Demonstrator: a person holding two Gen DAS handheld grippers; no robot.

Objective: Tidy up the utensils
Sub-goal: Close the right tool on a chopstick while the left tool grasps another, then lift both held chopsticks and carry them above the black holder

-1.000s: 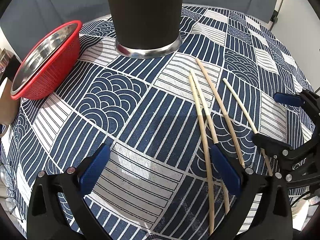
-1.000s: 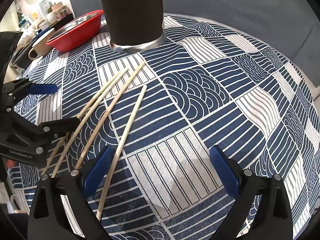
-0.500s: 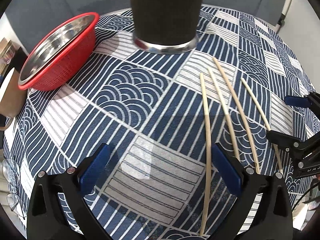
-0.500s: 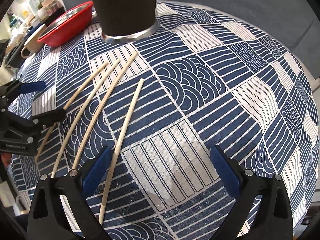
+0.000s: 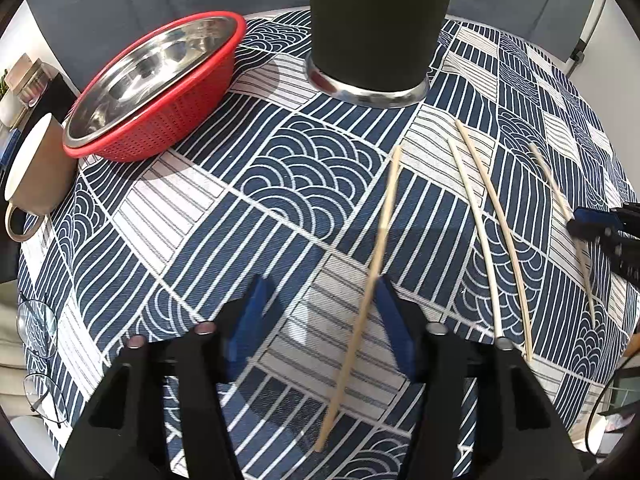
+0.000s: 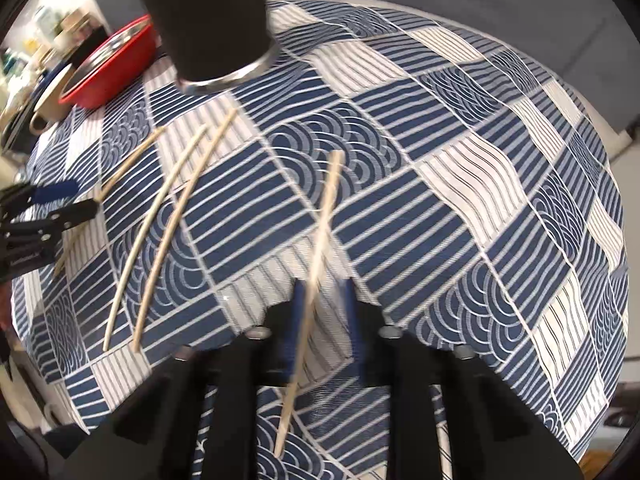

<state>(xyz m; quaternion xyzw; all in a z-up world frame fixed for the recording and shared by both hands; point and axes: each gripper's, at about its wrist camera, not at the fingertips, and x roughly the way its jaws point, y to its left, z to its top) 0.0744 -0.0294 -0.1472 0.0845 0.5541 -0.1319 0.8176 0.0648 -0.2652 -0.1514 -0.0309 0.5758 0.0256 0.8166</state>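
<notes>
Picking up chopsticks was the step in hand, one for each gripper, out of four that lay side by side on the patterned tablecloth in front of the tall black cup. The left gripper pointed steeply down over the leftmost chopstick. Its jaws were closing at about half width, and the stick ran between the blue pads, close against the right-hand one and well apart from the other, so no grip had been made. The right gripper had its jaws drawn narrow around the rightmost chopstick, which lay against its left-hand pad. Motion blur hid the contact itself, but the jaws looked as good as shut on the stick. The two middle chopsticks lay untouched on the cloth between the grippers. Nothing appeared to be stowed yet, so the task was judged to be at an early stage. The cup seemed the likely holder, though its mouth was out of view. The next move called for the left jaws to finish closing squarely on their stick, and then for both hands to lift, tip the sticks upright and carry them over the cup's rim. A thin round stick pinched well behind its middle could swivel or slip, so a firm, centred hold would matter before any lift. The red colander with a steel bowl in it stood off to the left, clear of that path.
</notes>
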